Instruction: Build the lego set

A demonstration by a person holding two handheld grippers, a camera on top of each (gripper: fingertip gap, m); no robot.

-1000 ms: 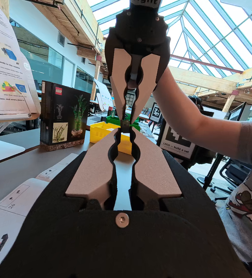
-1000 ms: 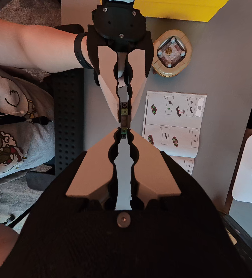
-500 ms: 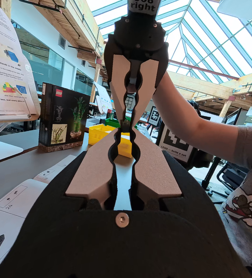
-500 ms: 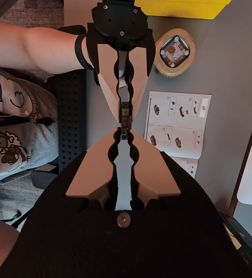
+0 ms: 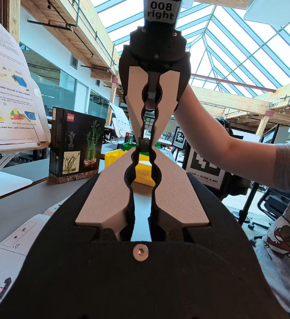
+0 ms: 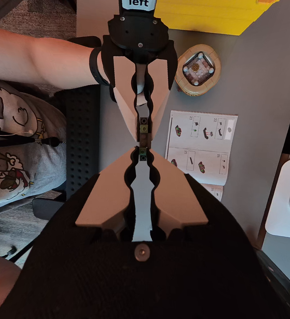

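Note:
A narrow lego strip [image 6: 143, 138], brown with olive-green and dark studded pieces, is held in the air between both grippers, tip to tip. My right gripper [image 6: 142, 151] is shut on its near end. My left gripper [image 6: 144, 136] comes from the far side, shut on the other end. In the left wrist view, my left gripper [image 5: 144, 149] pinches the dark strip [image 5: 145, 144] from below. The right gripper [image 5: 145, 138] pinches it from above. The strip hangs above the grey table [image 6: 244, 86] near its edge.
On the table are a tan oval lego base [image 6: 197, 69], an open instruction booklet [image 6: 201, 145], a yellow bin [image 6: 201, 15] and a white stand base [image 6: 286, 198]. A lego box [image 5: 75, 146] and a green bin [image 5: 128, 145] stand farther back. The person sits at the table edge. The tips of both grippers are at nearly the same place. The tan oval lego base [image 6: 197, 69] is about equally far from each gripper, around 25 centimetres.
Both grippers stay shut on the strip. The held pair has drifted slightly, so more of each opposite gripper's body and its label now shows.

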